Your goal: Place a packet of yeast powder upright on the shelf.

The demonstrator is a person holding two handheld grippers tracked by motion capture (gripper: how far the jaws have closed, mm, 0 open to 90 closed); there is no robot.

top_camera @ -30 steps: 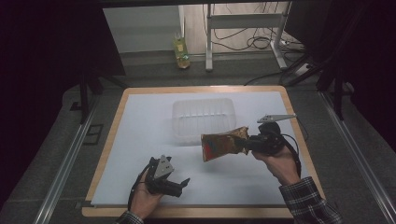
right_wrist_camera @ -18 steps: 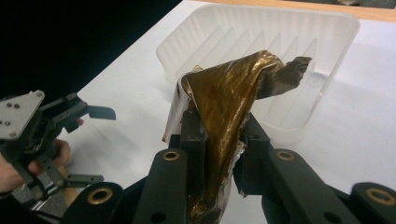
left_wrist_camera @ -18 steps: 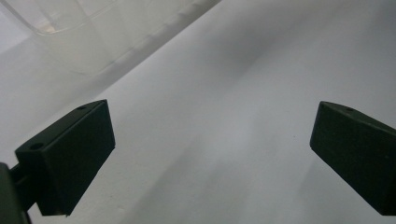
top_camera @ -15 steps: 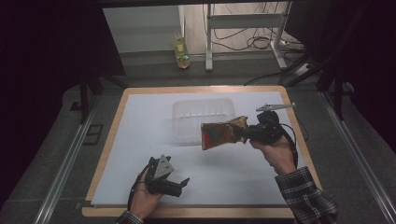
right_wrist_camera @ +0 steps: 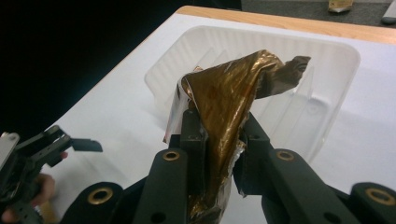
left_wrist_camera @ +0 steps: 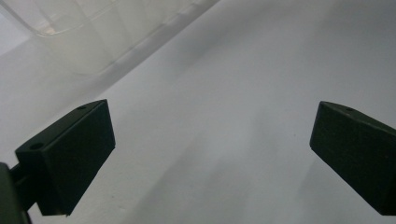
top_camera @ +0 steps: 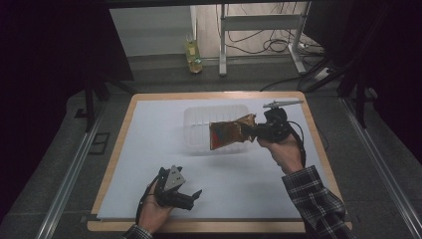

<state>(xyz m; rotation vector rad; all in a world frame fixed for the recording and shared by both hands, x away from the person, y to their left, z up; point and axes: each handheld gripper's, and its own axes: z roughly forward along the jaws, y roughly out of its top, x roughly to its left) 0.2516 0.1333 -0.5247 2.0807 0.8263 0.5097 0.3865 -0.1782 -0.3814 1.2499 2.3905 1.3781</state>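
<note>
Gripping a crumpled gold foil wrapper (top_camera: 228, 134) mid-frame, the right gripper's (top_camera: 255, 131) fingers are pinching only its end — it could slip short of the clear plastic tray (top_camera: 194, 124); the left gripper's (top_camera: 191, 197) fingers are gaping empty.

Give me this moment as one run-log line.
right gripper: shut on foil packet | packet above clear tray | left gripper: open, empty

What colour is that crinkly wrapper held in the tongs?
Shiny golden-brown wrapper, seen best in the right gripper view.
</note>
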